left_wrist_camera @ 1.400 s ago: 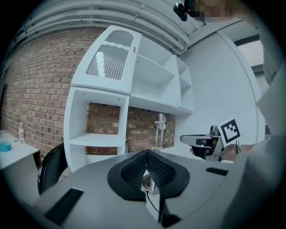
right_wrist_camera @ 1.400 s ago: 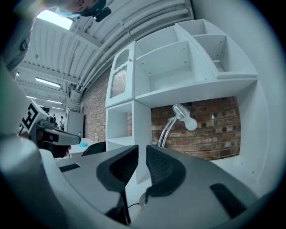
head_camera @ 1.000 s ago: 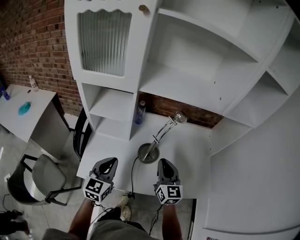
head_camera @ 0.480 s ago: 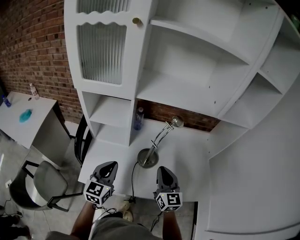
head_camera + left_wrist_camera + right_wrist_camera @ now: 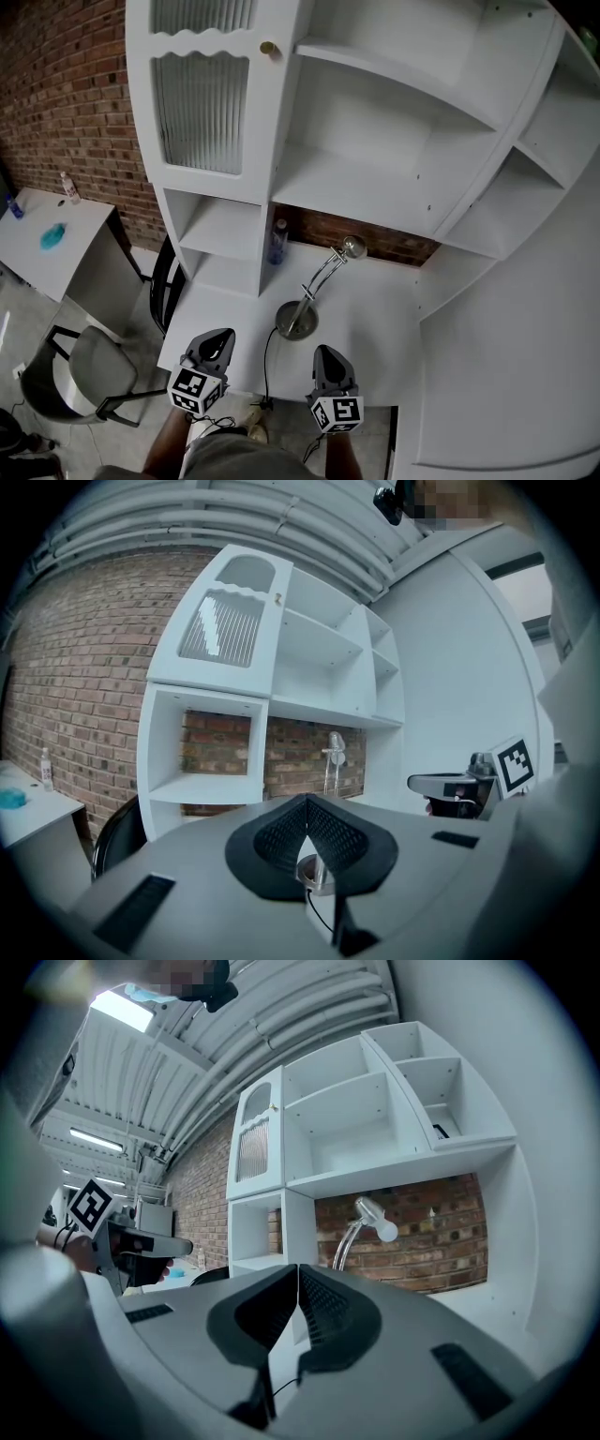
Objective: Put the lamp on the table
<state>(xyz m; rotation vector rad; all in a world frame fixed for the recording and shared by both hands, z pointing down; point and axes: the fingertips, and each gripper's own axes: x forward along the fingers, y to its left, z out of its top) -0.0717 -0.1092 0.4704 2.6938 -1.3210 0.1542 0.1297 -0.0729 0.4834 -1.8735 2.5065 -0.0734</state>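
Observation:
The lamp (image 5: 314, 286) stands on the white desk (image 5: 380, 314): a round metal base, a thin bent chrome stem and a bulb head near the brick back wall. Its black cord (image 5: 265, 366) runs off the desk's front edge. My left gripper (image 5: 221, 335) hovers at the front edge, left of the base, shut and empty. My right gripper (image 5: 323, 352) is just right of the cord, also shut and empty, a short way back from the base. In the left gripper view the lamp (image 5: 334, 752) stands beyond the jaw tips (image 5: 306, 799). In the right gripper view the lamp (image 5: 367, 1218) rises right of the tips (image 5: 298, 1267).
A tall white shelf unit (image 5: 375, 141) with open compartments and a ribbed-glass door (image 5: 197, 112) rises over the desk. A blue bottle (image 5: 277, 242) stands at the desk's back left. A grey chair (image 5: 84, 366) and a white side table (image 5: 56, 234) are on the left.
Both grippers have drawn back slightly from the lamp base toward the desk's front edge. The head view has shifted a little. The lamp has not moved.

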